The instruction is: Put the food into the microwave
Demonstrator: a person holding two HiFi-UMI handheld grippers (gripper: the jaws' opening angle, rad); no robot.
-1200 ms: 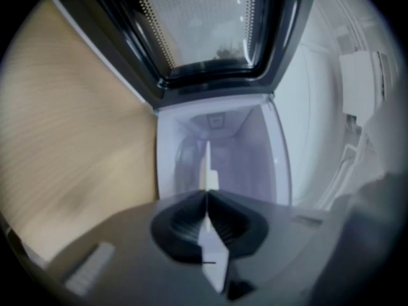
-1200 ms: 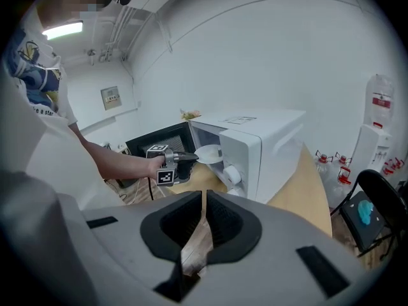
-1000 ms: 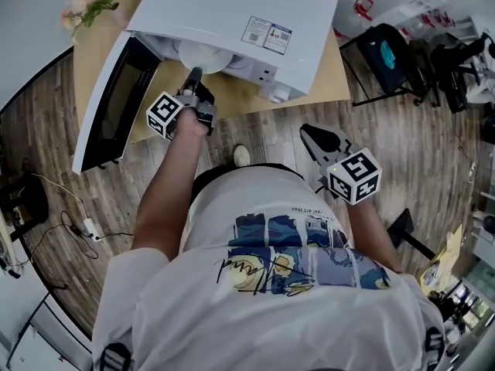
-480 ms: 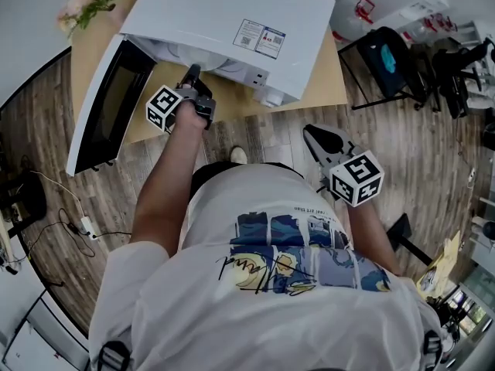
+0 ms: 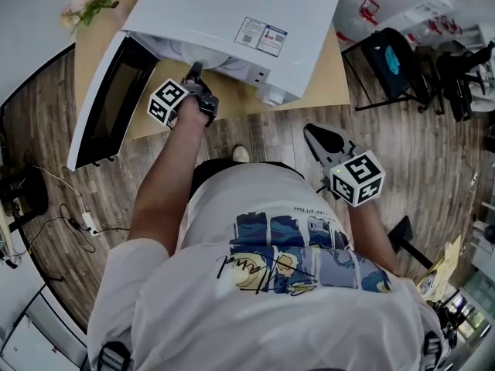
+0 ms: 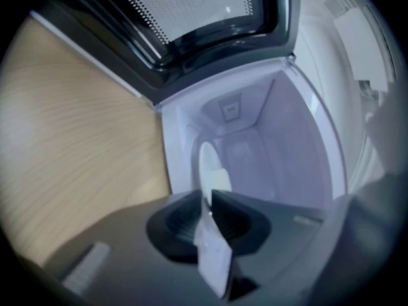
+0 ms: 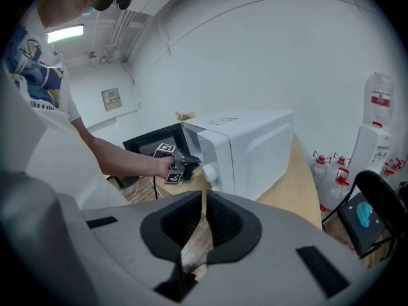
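Observation:
A white microwave (image 5: 232, 6) stands on a wooden table (image 5: 325, 83) with its door (image 5: 108, 103) swung open to the left. My left gripper (image 5: 195, 69) reaches into the opening. In the left gripper view its jaws (image 6: 205, 199) are shut at the near rim of a white plate (image 6: 210, 167) that lies edge-on inside the cavity. Only a sliver of the plate (image 5: 203, 52) shows under the microwave's top, and any food on it is hidden. My right gripper (image 5: 317, 135) hangs back over the floor, shut with nothing between its fingers (image 7: 203, 212).
A vase of flowers (image 5: 85, 2) stands at the table's far left corner. A black chair (image 5: 387, 56) and water bottles (image 5: 363, 6) are to the right of the table. Cables and a power strip (image 5: 85, 224) lie on the wood floor at left.
The plate has gone deeper into the microwave, so less of it shows from above. My left gripper has followed it slightly. The right gripper has hardly moved.

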